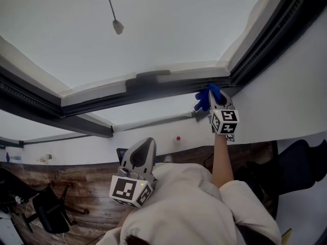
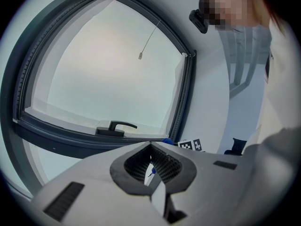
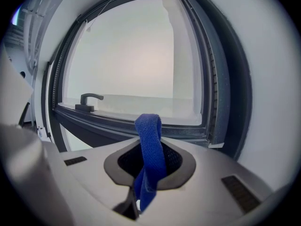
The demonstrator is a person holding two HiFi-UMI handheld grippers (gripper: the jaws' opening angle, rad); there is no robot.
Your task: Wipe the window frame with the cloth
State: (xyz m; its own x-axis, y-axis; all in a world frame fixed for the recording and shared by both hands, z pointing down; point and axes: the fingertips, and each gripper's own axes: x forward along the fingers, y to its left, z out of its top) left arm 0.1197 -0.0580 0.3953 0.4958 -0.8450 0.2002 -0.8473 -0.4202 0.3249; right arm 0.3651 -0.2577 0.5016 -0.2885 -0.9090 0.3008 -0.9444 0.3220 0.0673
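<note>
The cloth (image 3: 149, 135), pinched in the right gripper (image 3: 149, 166) at the window frame (image 3: 108, 120) right of the handle (image 3: 89, 99), likely needs a firm sweep next; the left gripper (image 2: 151, 167) is closed and empty.

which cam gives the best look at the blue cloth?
Right gripper view: the blue cloth sits dead centre, large, clamped in the right tongs. Head view shows it small, bunched at a corner of the window frame, ahead of those tongs. Left gripper view catches only a blue sliver.

cloth (image 1: 207, 97) | blue, folded strip | apparently touching dark window frame (image 1: 173, 87) corner
</note>
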